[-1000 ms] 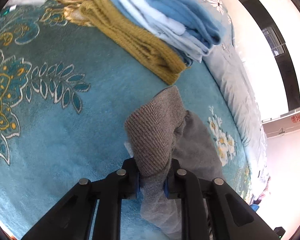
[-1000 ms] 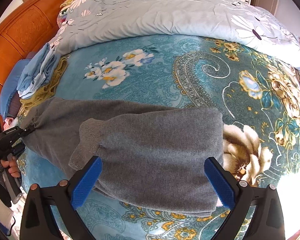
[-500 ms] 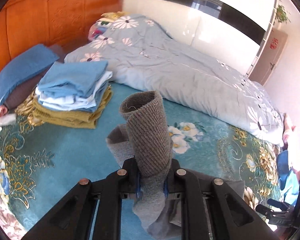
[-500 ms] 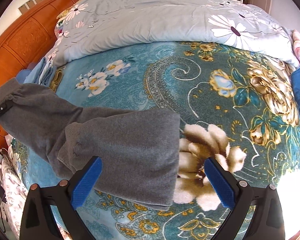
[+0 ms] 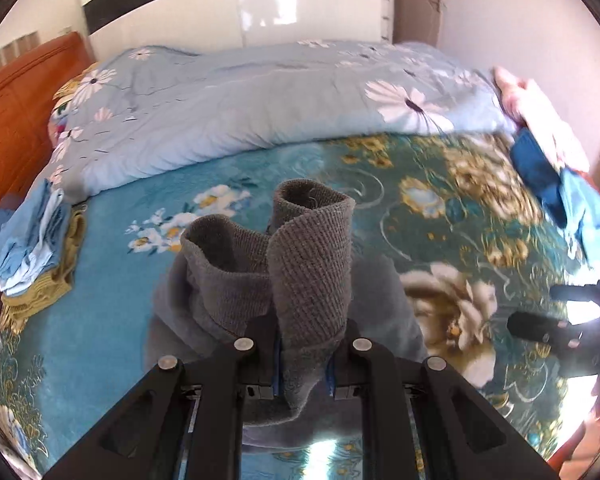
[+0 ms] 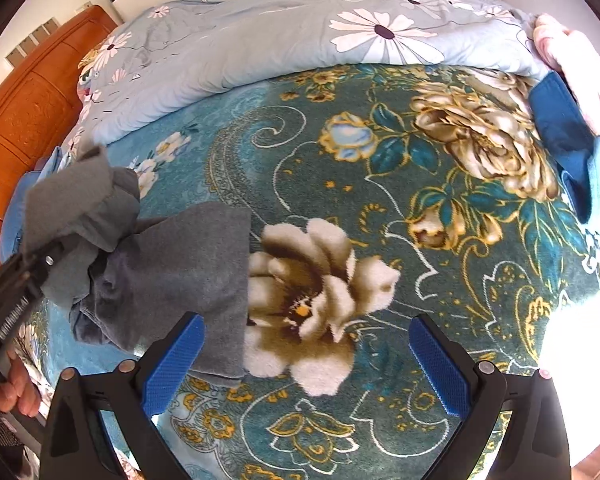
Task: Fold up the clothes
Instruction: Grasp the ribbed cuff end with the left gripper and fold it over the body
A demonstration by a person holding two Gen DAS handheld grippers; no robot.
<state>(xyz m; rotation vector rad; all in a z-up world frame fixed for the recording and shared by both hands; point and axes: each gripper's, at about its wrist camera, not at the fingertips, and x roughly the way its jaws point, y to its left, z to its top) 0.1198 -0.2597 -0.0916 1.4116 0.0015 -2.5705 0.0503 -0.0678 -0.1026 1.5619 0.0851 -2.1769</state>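
We hold the ribbed cuffs of the grey trousers (image 5: 308,264) pinched in our left gripper (image 5: 303,364), its jaws narrow and clamped on the knit, so the leg ends can be carried over the rest of the garment to make the fold; the body of the trousers lies bunched on the teal flowered blanket (image 6: 380,208) of the bed, near its front edge; our right gripper (image 6: 306,356) hovers with its blue pads wide apart and nothing between them, just beside the cloth's right edge, free to pin or smooth it, we judge; both grippers tilt steeply down toward the bed; a folded stack of clothes (image 5: 36,248) sits far left, well apart, likely where finished pieces go.
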